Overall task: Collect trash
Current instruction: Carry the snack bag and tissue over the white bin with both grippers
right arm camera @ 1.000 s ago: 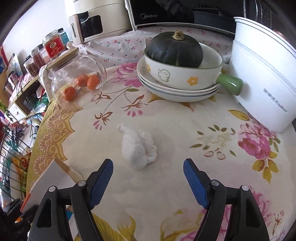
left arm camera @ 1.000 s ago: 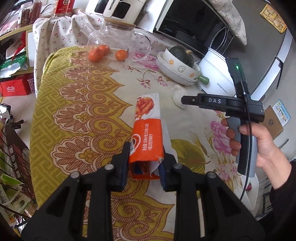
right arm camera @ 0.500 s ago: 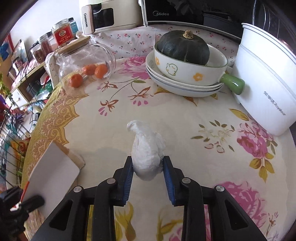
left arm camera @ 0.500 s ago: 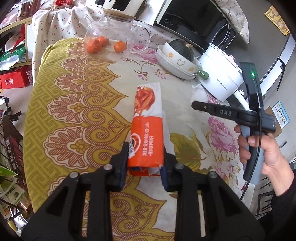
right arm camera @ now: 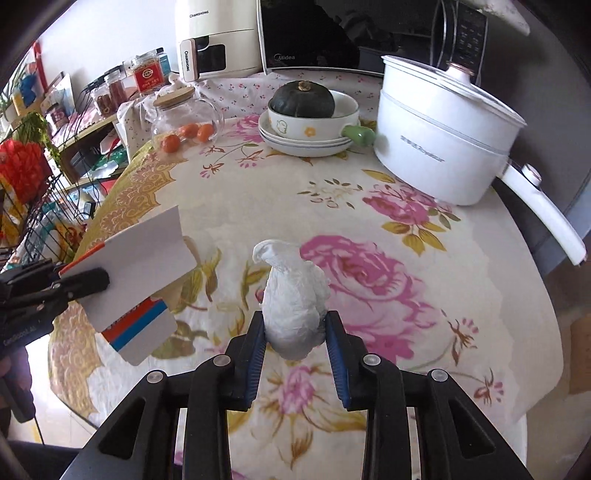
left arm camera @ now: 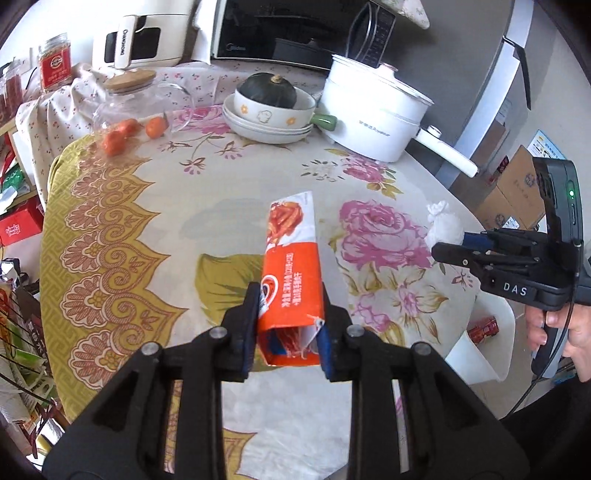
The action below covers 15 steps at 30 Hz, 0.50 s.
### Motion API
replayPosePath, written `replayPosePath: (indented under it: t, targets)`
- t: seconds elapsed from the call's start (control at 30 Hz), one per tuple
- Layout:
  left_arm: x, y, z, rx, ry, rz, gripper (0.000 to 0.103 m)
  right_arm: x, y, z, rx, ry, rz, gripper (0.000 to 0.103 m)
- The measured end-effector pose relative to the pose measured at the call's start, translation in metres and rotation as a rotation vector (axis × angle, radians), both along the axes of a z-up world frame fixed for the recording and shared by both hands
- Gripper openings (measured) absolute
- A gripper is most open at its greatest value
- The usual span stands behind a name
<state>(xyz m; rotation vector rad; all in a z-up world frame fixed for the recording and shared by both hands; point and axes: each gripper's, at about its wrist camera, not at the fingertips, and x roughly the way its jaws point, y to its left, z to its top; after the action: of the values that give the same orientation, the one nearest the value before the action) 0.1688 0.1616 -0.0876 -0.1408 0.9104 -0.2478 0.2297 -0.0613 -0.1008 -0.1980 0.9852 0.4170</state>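
A torn-open orange carton (left arm camera: 291,280) is clamped by the left gripper (left arm camera: 288,332); a crumpled white tissue (right arm camera: 295,299) is pinched by the right gripper (right arm camera: 295,343)

A home kitchen: a microwave (right arm camera: 310,33) and an air fryer (right arm camera: 214,37) stand behind a desk (right arm camera: 369,206) with a flowered cloth, a white pot (right arm camera: 439,144), stacked plates (right arm camera: 306,142) and spice jars (right arm camera: 147,72).

Right gripper (right arm camera: 294,341) clamps white tissue wad (right arm camera: 295,295) above tabletop's near edge. Left gripper (right arm camera: 79,282) grips carton (right arm camera: 136,273) over left edge.
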Motion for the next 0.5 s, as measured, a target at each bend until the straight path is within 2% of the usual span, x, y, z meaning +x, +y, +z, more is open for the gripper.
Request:
replayPosePath:
  t: [0.27,0.5]
  targets:
    - [-0.013,-0.045,0.019,-0.003,-0.013,-0.037,0.029,-0.043,-0.073,0.009,0.016,0.011,-0.088,0.033]
    - [-0.022,-0.089,0.027,-0.019,-0.018,-0.098,0.029,-0.059,-0.134,0.013,0.068,0.047,-0.23,0.033]
